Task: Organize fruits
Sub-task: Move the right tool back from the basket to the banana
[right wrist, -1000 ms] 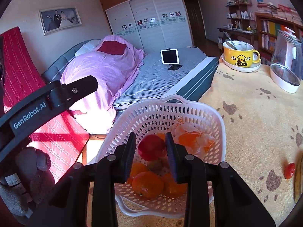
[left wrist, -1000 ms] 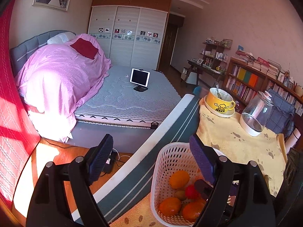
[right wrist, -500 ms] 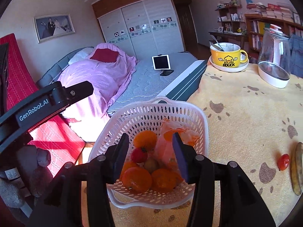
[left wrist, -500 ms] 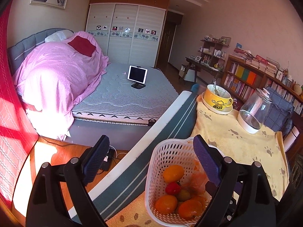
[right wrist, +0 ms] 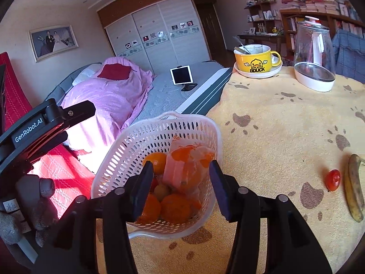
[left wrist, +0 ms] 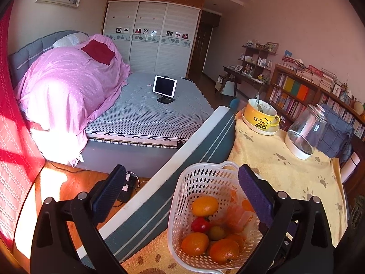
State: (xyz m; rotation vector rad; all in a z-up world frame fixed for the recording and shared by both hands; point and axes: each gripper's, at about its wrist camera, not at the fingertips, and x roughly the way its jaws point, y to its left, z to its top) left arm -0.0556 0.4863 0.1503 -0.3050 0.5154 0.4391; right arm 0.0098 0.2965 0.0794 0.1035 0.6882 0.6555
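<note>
The white perforated plastic basket (right wrist: 118, 159) stands on the table's yellow paw-print cloth (right wrist: 273, 137), at the edge of the table that faces the bed (left wrist: 146, 114). It holds several oranges (left wrist: 204, 206), one small red fruit (left wrist: 200, 225), a small greenish-yellow fruit (left wrist: 216, 233) and a clear plastic bag with orange contents (right wrist: 189, 162).

The right gripper (right wrist: 181, 189) is above the near rim of the basket. Its jaws stand apart with nothing between the pads; the bag and fruit show through the gap. The left gripper (left wrist: 182, 196) is beside the basket, over the bed-side edge of the table. Its jaws are spread wide and hold nothing. The right-hand pad overlaps the basket in the left wrist view; the left-hand pad is over the wooden floor (left wrist: 68, 187).

A cherry tomato (right wrist: 333, 180) lies on the cloth toward the right edge, well apart from the basket. A spotted banana (right wrist: 353, 187) lies just beside the tomato, on its outer side.

At the far edge of the table, a yellow duck-print mug (right wrist: 255, 61) with a spoon stands on a white saucer (right wrist: 271, 72). A glass jar with a white base (right wrist: 313, 54) stands near it.

A gloved hand (right wrist: 38, 201) is visible at the left of the right wrist view, under the other gripper's body.
</note>
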